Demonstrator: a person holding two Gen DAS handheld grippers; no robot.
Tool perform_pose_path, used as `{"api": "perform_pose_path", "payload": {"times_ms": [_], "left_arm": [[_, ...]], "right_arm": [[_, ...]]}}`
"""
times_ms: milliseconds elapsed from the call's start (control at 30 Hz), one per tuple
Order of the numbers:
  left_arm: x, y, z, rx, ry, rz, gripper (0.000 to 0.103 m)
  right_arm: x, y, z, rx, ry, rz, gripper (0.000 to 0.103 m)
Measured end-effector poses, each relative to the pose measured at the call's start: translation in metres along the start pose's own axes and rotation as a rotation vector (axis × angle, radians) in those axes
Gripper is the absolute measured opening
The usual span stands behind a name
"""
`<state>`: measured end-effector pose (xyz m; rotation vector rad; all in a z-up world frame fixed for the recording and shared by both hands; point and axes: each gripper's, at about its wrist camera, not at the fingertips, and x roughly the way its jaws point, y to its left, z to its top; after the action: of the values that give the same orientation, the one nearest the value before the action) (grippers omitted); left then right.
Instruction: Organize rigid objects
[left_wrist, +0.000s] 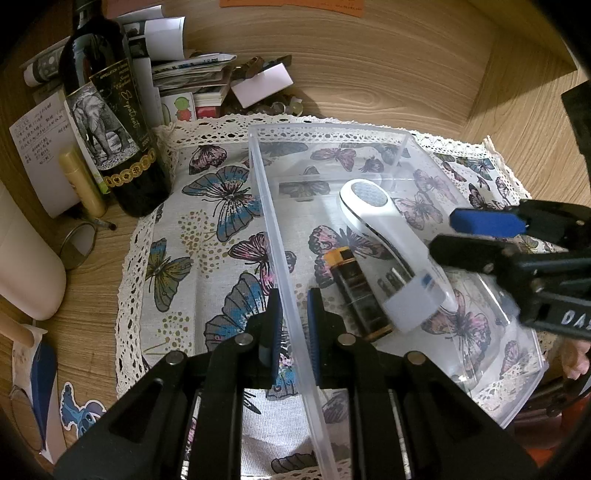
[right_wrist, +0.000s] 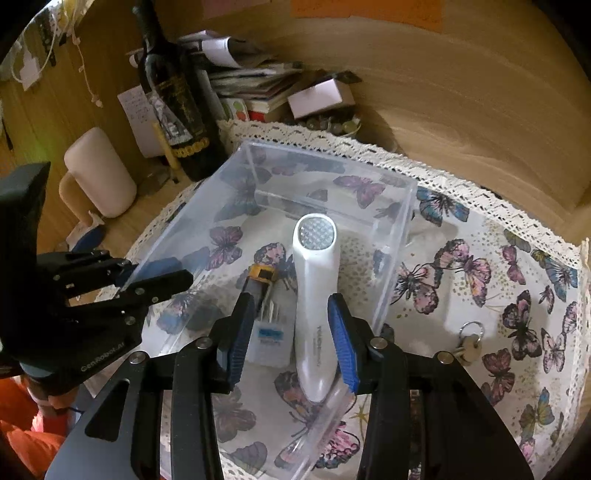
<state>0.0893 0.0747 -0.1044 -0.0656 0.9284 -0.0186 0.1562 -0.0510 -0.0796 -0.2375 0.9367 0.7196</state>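
Observation:
A clear plastic box (left_wrist: 258, 177) stands on a butterfly-print cloth (left_wrist: 207, 229). My left gripper (left_wrist: 294, 321) is shut on its left wall, one pad on each side; the right wrist view shows it (right_wrist: 173, 275) from the side. In the box (right_wrist: 391, 258) lie a white handheld device with a mesh head (right_wrist: 314, 280), a black and gold cylinder (right_wrist: 258, 275) and a small translucent case with a blue label (right_wrist: 267, 339). My right gripper (right_wrist: 291, 336) stands open astride the device's handle, with a gap at its left pad. In the left wrist view the device (left_wrist: 369, 206) lies before the right gripper (left_wrist: 443, 232).
A dark wine bottle (left_wrist: 110, 122) and a heap of papers and cards (left_wrist: 192, 70) stand behind the cloth on the left. A cream cylinder (right_wrist: 99, 173) stands left of the box. Keys on a ring (right_wrist: 467, 339) lie on the cloth to its right. Wooden walls close the back.

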Motion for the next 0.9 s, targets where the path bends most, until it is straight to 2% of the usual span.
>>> {"api": "perform_pose_path", "payload": {"times_ms": [233,500,733,900], "left_arm": [[0.000,0.000,0.000,0.000,0.000,-0.001,0.013],[0.000,0.000,0.001,0.009,-0.002,-0.004,0.013],[0.000,0.000,0.002,0.010,-0.003,-0.006,0.013],[0.000,0.000,0.002,0.011,-0.003,-0.005,0.013]], "right_arm": [[-0.028,-0.010,0.005,0.020,-0.074,-0.056,0.038],[-0.066,-0.044,-0.007,0.100,-0.142,-0.182,0.043],[-0.066,-0.076,-0.035,0.190,-0.091,-0.257,0.043],[-0.055,-0.095,-0.058,0.256,-0.030,-0.269,0.043]]}}
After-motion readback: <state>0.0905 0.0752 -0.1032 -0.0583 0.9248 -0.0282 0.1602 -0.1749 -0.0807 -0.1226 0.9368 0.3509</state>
